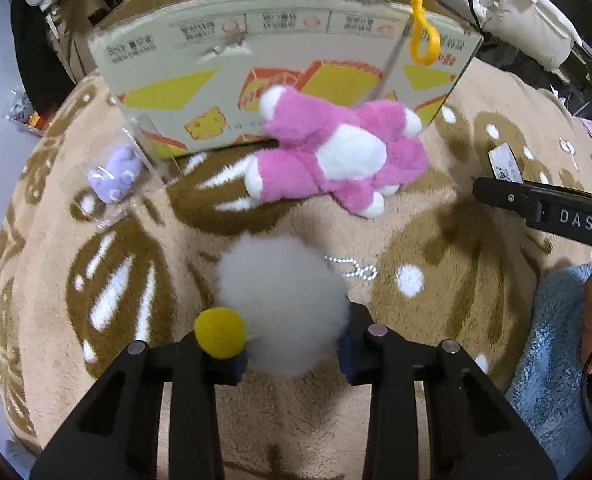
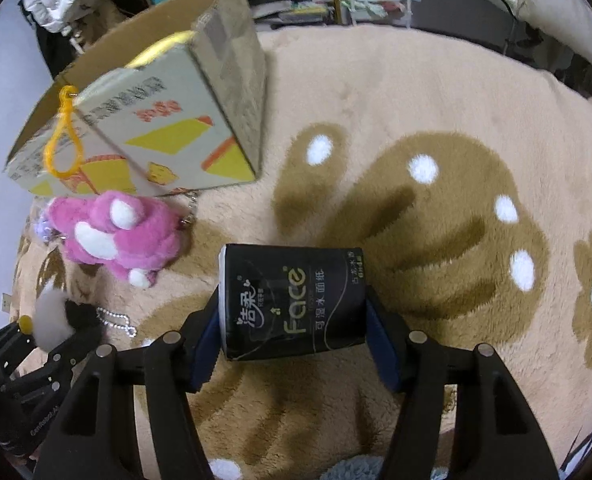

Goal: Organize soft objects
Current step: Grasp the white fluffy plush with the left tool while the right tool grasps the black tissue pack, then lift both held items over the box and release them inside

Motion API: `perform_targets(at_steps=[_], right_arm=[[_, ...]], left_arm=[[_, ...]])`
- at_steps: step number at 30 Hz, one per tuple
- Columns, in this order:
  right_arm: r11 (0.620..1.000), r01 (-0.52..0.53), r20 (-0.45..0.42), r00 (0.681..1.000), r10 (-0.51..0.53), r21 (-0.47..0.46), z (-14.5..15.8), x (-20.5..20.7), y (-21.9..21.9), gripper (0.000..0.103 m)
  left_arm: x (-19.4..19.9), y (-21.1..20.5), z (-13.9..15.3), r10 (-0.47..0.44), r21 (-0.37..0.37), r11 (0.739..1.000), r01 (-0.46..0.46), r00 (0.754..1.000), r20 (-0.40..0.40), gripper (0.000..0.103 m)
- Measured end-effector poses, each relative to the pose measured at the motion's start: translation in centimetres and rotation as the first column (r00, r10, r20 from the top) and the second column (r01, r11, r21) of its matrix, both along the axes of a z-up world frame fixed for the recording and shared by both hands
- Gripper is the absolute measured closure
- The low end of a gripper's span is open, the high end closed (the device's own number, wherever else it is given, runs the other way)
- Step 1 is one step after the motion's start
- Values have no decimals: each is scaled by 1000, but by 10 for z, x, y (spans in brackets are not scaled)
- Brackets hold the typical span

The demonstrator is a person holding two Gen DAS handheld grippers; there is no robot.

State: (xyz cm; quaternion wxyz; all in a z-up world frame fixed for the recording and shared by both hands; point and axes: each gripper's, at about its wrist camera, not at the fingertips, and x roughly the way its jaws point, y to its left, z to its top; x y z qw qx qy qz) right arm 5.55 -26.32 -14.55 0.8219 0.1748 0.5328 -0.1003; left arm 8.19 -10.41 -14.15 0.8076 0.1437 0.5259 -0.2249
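My left gripper [image 1: 292,356] is shut on a fluffy white pom-pom [image 1: 280,288] with a small yellow ball [image 1: 220,332] at its left side; its bead chain [image 1: 356,270] trails on the rug. In the right wrist view the same pom-pom [image 2: 52,320] shows at the lower left. My right gripper [image 2: 292,344] is shut on a black tissue pack [image 2: 296,300], with the blue pads pressing on both its ends. A pink and white plush [image 1: 336,156] [image 2: 116,232] with a yellow clip loop [image 1: 424,36] lies in front of the cardboard box [image 1: 200,64] [image 2: 176,120].
A small purple toy in a clear packet [image 1: 114,174] lies left of the plush, by the box corner. Everything rests on a beige and brown fleece rug [image 2: 416,92]. A blue fuzzy sleeve [image 1: 552,340] is at the right. Bedding and cluttered shelves stand behind the box.
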Motion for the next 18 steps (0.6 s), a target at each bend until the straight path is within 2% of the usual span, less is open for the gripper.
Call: perform_targets(at_steps=[6, 9, 11, 16, 18], right_arm=[[999, -40, 67, 997, 41, -27, 18, -6, 15, 36], [998, -63, 129, 990, 62, -3, 29, -10, 19, 36], [997, -69, 158, 985, 73, -27, 33, -11, 22, 36], [995, -87, 243, 965, 97, -55, 49, -18, 25, 36], [994, -90, 277, 955, 105, -67, 55, -19, 27, 36]], left_arm=[[-3, 10, 17, 20, -6, 1000, -20, 998, 65, 69], [-7, 11, 21, 25, -12, 1000, -24, 995, 92, 69], [-9, 13, 28, 31, -22, 999, -29, 993, 115, 69], [-18, 19, 53, 59, -49, 998, -49, 967, 247, 69], [-22, 24, 65, 59, -82, 996, -37, 958, 282, 69]])
